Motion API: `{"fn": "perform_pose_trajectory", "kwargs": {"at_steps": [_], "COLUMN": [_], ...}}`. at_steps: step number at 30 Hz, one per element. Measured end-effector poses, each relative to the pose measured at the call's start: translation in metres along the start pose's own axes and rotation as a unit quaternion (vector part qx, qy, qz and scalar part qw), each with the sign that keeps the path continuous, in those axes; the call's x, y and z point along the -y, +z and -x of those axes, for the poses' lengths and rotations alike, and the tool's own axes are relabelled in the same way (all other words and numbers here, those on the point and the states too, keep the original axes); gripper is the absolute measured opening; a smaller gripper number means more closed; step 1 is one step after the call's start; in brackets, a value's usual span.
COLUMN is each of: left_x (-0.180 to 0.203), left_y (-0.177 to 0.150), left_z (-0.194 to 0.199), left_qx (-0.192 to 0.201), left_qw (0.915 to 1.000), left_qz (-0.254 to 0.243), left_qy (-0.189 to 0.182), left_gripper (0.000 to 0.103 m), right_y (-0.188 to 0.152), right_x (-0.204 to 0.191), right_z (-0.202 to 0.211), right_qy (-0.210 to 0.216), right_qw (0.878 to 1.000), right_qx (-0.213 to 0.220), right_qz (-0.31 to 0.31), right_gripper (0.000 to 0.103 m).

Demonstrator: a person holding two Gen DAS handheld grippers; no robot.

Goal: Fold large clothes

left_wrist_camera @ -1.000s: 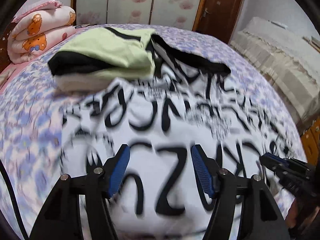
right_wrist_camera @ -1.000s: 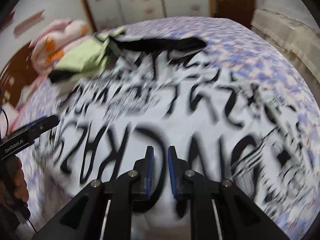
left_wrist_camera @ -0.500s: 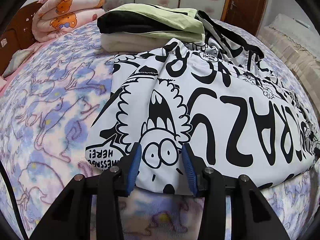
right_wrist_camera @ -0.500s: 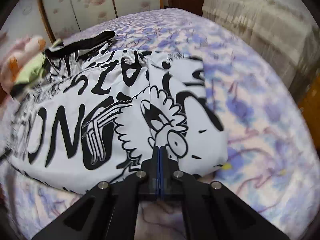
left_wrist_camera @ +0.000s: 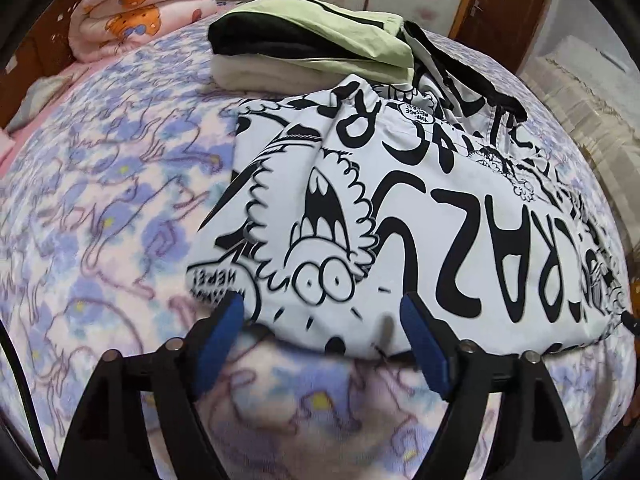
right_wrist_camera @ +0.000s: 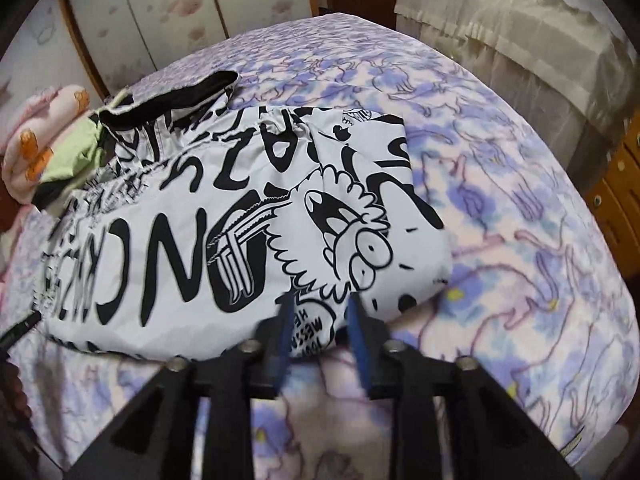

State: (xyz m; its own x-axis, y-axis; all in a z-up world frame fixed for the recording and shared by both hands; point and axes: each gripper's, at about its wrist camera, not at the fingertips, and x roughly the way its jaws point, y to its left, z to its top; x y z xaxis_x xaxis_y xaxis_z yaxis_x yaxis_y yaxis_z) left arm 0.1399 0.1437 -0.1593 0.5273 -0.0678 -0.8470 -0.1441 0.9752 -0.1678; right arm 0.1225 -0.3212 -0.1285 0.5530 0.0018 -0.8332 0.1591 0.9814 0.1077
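Observation:
A white garment with black cartoon letters and faces lies folded on the bed; it also shows in the right wrist view. My left gripper is open, its blue pads either side of the garment's near left edge, holding nothing. My right gripper is partly open at the garment's near right edge, with the cloth between or just beyond its pads.
A stack of folded clothes, green, black and cream, sits behind the garment. A rolled pink quilt lies at the far left. The bed has a purple and pink blanket. A covered sofa and wooden door stand beyond.
Both grippers laid the garment's folded edge down on the bed. The left gripper opened wider and the right gripper opened from shut, releasing the cloth.

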Motion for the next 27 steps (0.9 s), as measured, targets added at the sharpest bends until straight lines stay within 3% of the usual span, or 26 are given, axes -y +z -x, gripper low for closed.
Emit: {"fn": "perform_pose_trajectory", "kwargs": {"at_steps": [4,9,12,20,27], "left_x": [-0.013,-0.028,-0.04,-0.054,-0.049], "left_y": [-0.012,-0.031,-0.04,-0.029,0.008], "left_z": [0.003,-0.006,-0.019,-0.041,-0.063], "left_qx": [-0.025,-0.052,-0.068,-0.035,-0.006], "left_qw": [0.9986,0.9943,0.9876,0.9763,0.975], "left_qz": [0.036,0.075,0.114,0.173,0.194], "left_qy": [-0.03,-0.055,-0.083,-0.124,-0.107], "left_gripper": [0.08,0.08,0.08,0.083,0.083], "right_y": [-0.008,-0.02,-0.027,-0.021,-0.002], "right_x": [0.006,0.018,0.029,0.048,0.045], "right_z": [0.015,0.007,-0.006,-0.051,-0.08], "right_qy": [0.02,0.058,0.086,0.127,0.116], "right_qw": [1.0,0.996,0.989,0.97,0.966], "right_qx": [0.001,-0.028,-0.047,-0.06,-0.039], "right_qz": [-0.02,-0.062,-0.109,-0.197,-0.228], "right_gripper": [0.051,0.053,0.053,0.053,0.058]}}
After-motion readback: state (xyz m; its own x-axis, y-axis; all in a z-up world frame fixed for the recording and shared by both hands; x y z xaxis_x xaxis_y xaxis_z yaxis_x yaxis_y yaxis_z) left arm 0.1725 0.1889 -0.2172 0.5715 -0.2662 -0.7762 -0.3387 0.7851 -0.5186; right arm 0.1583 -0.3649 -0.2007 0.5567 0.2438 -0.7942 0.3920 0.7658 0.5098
